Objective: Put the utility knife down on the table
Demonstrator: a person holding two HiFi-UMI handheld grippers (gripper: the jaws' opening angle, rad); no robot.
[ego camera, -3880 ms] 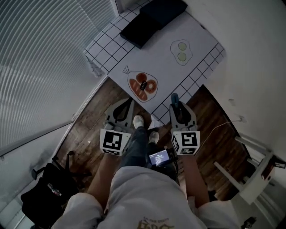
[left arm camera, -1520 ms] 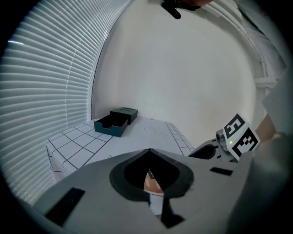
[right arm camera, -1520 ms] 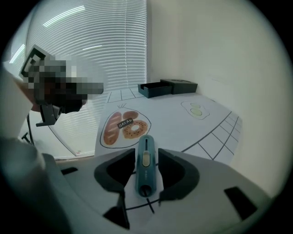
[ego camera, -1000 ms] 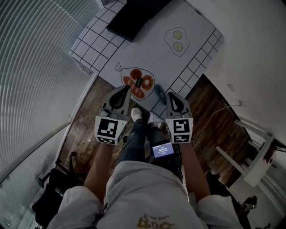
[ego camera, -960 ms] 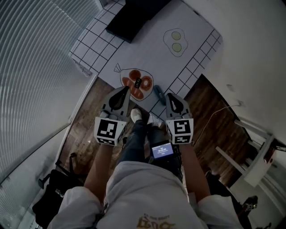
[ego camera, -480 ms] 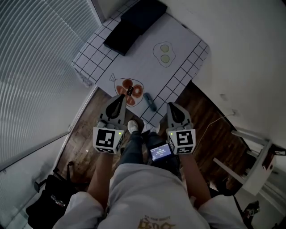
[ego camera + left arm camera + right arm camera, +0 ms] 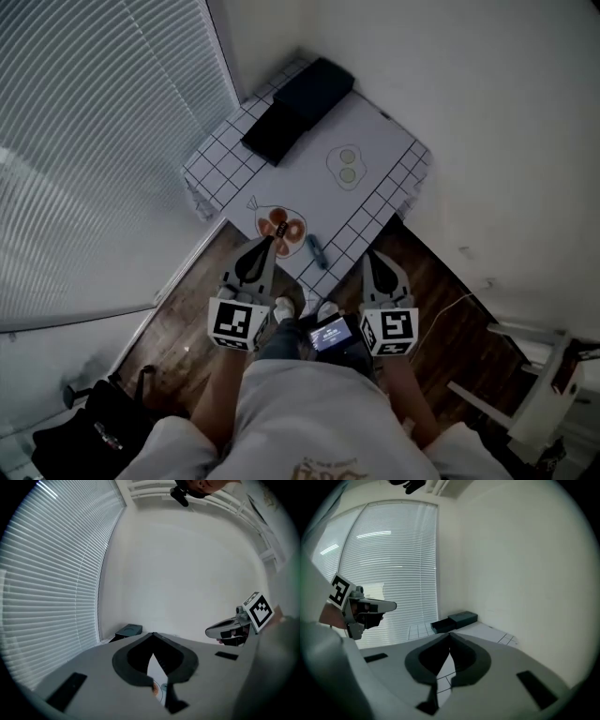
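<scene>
Your left gripper (image 7: 273, 241) has its jaws pressed together on nothing, at the table's near edge. The slim blue-grey utility knife (image 7: 317, 249) lies flat on the white, grid-patterned table (image 7: 375, 155), beside the orange food drawing (image 7: 281, 227), with neither gripper touching it. Your right gripper (image 7: 369, 256) is clenched and empty too. The put-down looks finished.

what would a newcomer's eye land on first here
The two grippers, left and right, with their square-marker cubes, are held side by side over the table's near edge, jaws together and empty. Between their tips the utility knife lies on the white grid-edged table, beside an orange food drawing. A dark box sits at the far corner by the blinds.
</scene>
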